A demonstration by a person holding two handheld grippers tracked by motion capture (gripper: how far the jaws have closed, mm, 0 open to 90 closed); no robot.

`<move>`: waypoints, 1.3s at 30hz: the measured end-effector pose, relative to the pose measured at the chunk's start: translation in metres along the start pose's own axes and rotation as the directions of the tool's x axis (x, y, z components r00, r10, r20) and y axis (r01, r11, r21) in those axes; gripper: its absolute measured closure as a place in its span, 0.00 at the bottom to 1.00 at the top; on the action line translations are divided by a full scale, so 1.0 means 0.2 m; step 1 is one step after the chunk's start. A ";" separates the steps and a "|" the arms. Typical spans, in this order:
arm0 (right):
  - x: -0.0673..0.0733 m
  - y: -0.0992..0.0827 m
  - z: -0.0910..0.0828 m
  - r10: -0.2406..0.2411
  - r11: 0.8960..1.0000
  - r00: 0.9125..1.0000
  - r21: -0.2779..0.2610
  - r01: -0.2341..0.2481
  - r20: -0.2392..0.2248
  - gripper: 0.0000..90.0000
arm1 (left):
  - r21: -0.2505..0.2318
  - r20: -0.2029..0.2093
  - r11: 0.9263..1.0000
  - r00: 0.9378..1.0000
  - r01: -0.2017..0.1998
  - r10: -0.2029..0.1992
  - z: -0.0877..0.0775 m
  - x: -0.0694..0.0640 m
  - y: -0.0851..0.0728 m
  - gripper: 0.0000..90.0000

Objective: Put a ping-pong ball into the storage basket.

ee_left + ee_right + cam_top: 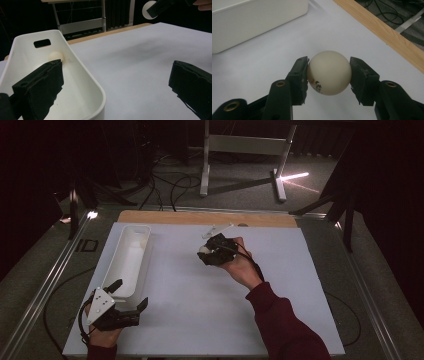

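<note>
My right gripper (329, 72) is shut on a cream ping-pong ball (329, 73) with black print, held a little above the white table sheet; both pads press its sides. From above, that gripper (206, 251) and ball (203, 249) hang over the far middle of the sheet, right of the white bin (127, 262). My left gripper (131, 294) rests at the near left with its jaws wide apart, one over the bin's near end. A second ball (55, 56) lies inside the bin (82, 75) near its far handle end.
The white sheet (200, 310) covers most of the table; a wooden strip (200, 217) runs along its far edge. A small white flat piece (217, 230) lies near that edge. Metal rails flank the table, and cables and a white stand lie on the floor beyond.
</note>
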State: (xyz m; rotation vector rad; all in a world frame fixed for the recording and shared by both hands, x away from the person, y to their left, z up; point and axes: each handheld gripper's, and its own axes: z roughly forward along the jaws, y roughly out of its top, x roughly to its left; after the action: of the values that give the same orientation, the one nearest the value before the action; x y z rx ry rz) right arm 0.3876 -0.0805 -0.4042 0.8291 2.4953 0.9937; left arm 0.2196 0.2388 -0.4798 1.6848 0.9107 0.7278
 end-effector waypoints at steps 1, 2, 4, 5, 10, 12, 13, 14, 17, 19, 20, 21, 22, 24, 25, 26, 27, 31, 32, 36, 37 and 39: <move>0.00 0.00 0.00 0.000 1.000 1.000 0.000 0.000 0.002 0.56 | 0.001 -0.001 1.000 1.000 0.000 0.000 0.00 0.00 0.00 0.00; 0.01 0.00 0.00 0.000 1.000 1.000 -0.001 0.000 -0.001 0.56 | 0.001 0.000 1.000 1.000 0.000 0.000 0.00 0.00 0.00 0.00; 0.01 0.00 0.00 -0.002 1.000 1.000 -0.001 0.002 -0.002 0.56 | 0.000 0.000 1.000 1.000 0.000 0.000 0.00 0.00 0.00 0.00; 0.01 0.00 0.00 -0.005 1.000 1.000 0.001 0.005 -0.001 0.56 | -0.001 0.000 1.000 1.000 0.001 -0.001 0.00 0.00 0.00 0.00; 0.02 0.01 -0.01 -0.015 1.000 1.000 -0.005 0.015 -0.010 0.56 | 0.001 0.001 1.000 1.000 0.001 -0.001 0.00 0.00 0.00 0.00; 0.03 0.02 -0.01 -0.018 1.000 1.000 -0.009 0.018 -0.014 0.56 | 0.002 0.002 1.000 1.000 -0.001 0.001 0.00 0.00 0.00 0.00; 0.03 0.02 -0.01 -0.018 1.000 1.000 -0.011 0.018 -0.017 0.56 | 0.002 0.002 1.000 1.000 -0.001 0.001 0.00 0.00 0.00 0.00; 0.03 0.02 -0.01 -0.025 1.000 1.000 -0.012 0.024 -0.020 0.56 | 0.001 0.002 1.000 1.000 0.000 0.000 0.00 0.00 0.00 0.00; 0.04 0.02 -0.01 -0.030 0.999 0.999 -0.014 0.029 -0.024 0.56 | 0.003 0.004 1.000 1.000 -0.001 0.001 0.00 0.00 0.00 0.00; 0.05 0.03 -0.01 -0.034 0.999 0.999 -0.016 0.033 -0.025 0.56 | 0.002 0.003 1.000 1.000 -0.001 0.001 0.00 0.00 0.00 0.00; 0.05 0.03 -0.01 -0.036 0.999 0.999 -0.016 0.036 -0.029 0.56 | 0.002 0.003 1.000 1.000 0.000 0.000 0.00 0.00 0.00 0.00; 0.06 0.03 -0.01 -0.039 0.999 0.999 -0.016 0.038 -0.029 0.56 | 0.001 0.003 1.000 1.000 0.000 0.000 0.00 0.00 0.00 0.00; 0.06 0.04 -0.01 -0.042 0.999 0.999 -0.016 0.041 -0.031 0.56 | 0.002 0.003 1.000 1.000 0.000 0.000 0.00 0.00 0.00 0.00; 0.07 0.04 -0.01 -0.042 0.999 0.999 -0.018 0.041 -0.035 0.56 | 0.001 0.003 1.000 1.000 -0.001 0.001 0.00 0.00 0.00 0.00; 0.07 0.04 -0.01 -0.041 0.999 0.998 -0.019 0.041 -0.037 0.56 | 0.001 0.002 1.000 1.000 -0.001 0.001 0.00 0.00 0.00 0.00; 0.07 0.05 -0.01 -0.045 0.999 0.998 -0.020 0.044 -0.041 0.56 | 0.001 0.002 1.000 1.000 -0.001 0.001 0.00 0.00 0.00 0.00; 0.07 0.05 -0.01 -0.047 0.999 0.998 -0.021 0.046 -0.043 0.56 | 0.001 0.002 1.000 1.000 -0.001 0.001 0.00 0.00 0.00 0.00; 0.09 0.06 -0.01 -0.049 0.998 0.997 -0.029 0.047 -0.053 0.56 | 0.003 0.001 1.000 1.000 -0.001 0.001 0.00 0.00 0.00 0.00; 0.09 0.06 -0.01 -0.050 0.998 0.997 -0.031 0.048 -0.054 0.56 | 0.002 0.001 1.000 1.000 -0.001 0.001 0.00 0.00 0.00 0.00; 0.10 0.06 -0.01 -0.053 0.998 0.997 -0.035 0.051 -0.058 0.56 | 0.001 0.000 1.000 1.000 0.000 0.000 0.00 0.00 0.00 0.00; 0.10 0.06 -0.01 -0.054 0.998 0.997 -0.036 0.052 -0.061 0.56 | 0.000 0.000 1.000 1.000 0.000 0.000 0.00 0.00 0.00 0.00; 0.11 0.07 -0.01 -0.056 0.998 0.996 -0.038 0.054 -0.064 0.56 | 0.001 0.001 1.000 1.000 -0.001 0.001 0.00 0.00 0.00 0.00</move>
State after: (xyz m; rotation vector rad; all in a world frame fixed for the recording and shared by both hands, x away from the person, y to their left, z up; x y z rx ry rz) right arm 0.3745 -0.0600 -0.3948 0.7242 2.5317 1.0597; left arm 0.2196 0.2388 -0.4799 1.6863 0.9103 0.7272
